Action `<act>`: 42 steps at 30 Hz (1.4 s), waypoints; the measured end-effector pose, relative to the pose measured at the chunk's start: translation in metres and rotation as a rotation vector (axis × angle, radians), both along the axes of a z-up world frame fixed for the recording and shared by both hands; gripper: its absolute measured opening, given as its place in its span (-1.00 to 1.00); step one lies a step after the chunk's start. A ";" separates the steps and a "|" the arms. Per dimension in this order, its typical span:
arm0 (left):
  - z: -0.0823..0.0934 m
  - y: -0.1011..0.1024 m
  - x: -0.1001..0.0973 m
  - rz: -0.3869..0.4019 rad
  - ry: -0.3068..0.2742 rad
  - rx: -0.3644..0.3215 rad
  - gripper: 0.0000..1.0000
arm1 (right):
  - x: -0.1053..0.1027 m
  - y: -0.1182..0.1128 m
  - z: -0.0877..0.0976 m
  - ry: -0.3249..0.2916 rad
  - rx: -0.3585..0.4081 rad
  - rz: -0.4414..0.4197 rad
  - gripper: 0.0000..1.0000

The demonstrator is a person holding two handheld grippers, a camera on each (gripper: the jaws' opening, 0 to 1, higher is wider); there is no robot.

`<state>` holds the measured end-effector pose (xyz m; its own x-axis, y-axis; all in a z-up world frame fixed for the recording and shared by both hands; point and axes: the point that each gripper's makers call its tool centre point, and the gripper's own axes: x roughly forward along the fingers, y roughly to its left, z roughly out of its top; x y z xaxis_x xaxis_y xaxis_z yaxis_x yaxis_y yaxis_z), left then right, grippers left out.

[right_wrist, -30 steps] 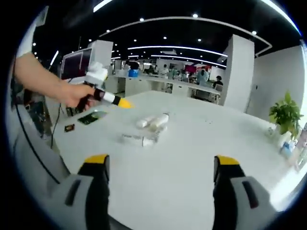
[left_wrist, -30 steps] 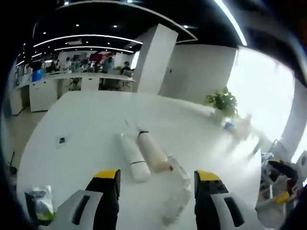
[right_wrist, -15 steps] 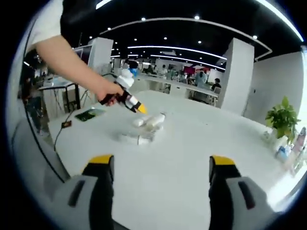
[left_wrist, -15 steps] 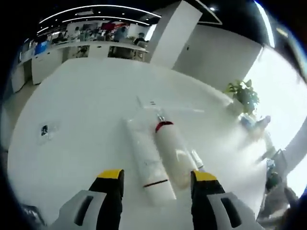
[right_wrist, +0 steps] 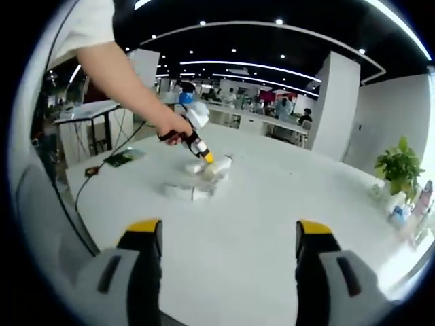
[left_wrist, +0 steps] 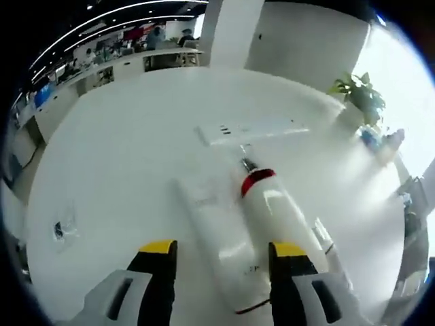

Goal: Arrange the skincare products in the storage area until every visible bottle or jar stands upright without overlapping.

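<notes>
Left gripper (left_wrist: 221, 252) jaws spread wide, empty, straddling a white tube (left_wrist: 216, 248) lying flat on the white table (left_wrist: 109, 170), touching a red-collared bottle (left_wrist: 282, 217) on its right. Closing here risks catching both, or nudging the round bottle so it rolls off. Right gripper (right_wrist: 221, 234) hangs back, jaws wide apart, nothing held, well clear of the products.
</notes>
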<state>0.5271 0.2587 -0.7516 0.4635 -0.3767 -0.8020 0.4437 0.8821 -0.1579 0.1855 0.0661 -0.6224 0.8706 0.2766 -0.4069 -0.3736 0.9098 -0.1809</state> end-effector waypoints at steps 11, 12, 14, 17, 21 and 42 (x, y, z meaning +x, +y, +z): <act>-0.006 -0.009 0.010 0.000 -0.004 0.089 0.12 | 0.001 -0.002 -0.004 0.032 0.045 -0.022 0.64; -0.006 -0.010 0.010 -0.002 0.001 0.098 0.12 | 0.001 -0.002 -0.005 0.036 0.040 -0.021 0.64; -0.006 -0.010 0.011 -0.003 0.002 0.118 0.11 | 0.001 -0.002 -0.006 0.036 0.037 -0.017 0.63; -0.007 -0.007 0.011 -0.022 -0.007 0.172 0.06 | 0.000 -0.002 -0.006 0.039 0.031 -0.016 0.62; -0.005 -0.013 0.009 0.009 -0.010 0.141 -0.20 | -0.001 -0.003 -0.008 0.041 0.025 -0.014 0.60; 0.000 0.015 0.015 -0.006 -0.038 0.105 -0.52 | -0.003 -0.003 -0.012 0.044 0.012 -0.003 0.57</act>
